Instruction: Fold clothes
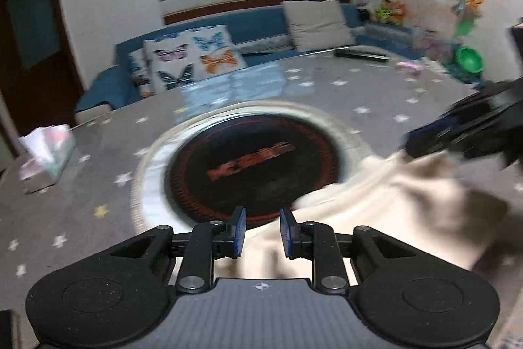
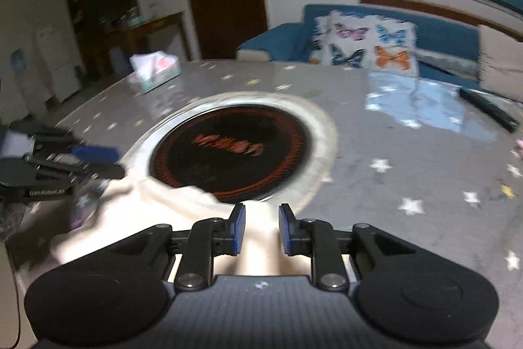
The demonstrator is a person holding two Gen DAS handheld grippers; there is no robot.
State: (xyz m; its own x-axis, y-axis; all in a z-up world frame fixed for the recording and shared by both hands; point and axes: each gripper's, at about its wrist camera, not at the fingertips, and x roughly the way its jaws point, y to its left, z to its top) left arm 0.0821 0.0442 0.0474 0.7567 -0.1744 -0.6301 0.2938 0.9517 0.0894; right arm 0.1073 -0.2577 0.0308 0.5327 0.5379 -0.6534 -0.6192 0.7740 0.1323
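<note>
A cream garment lies crumpled on the grey star-patterned table, its edge overlapping the rim of a round black hotplate. My left gripper hovers over the garment's left end with its blue pads a small gap apart; cloth shows below the gap and neither pad presses on it. My right gripper stands the same way over the garment at its right end, narrowly open. Each view shows the other gripper, blurred, at the far end of the cloth: right, left.
A tissue box sits near the table's left edge and a black remote near the far edge. A blue sofa with butterfly cushions stands behind the table. Toys crowd the far right corner.
</note>
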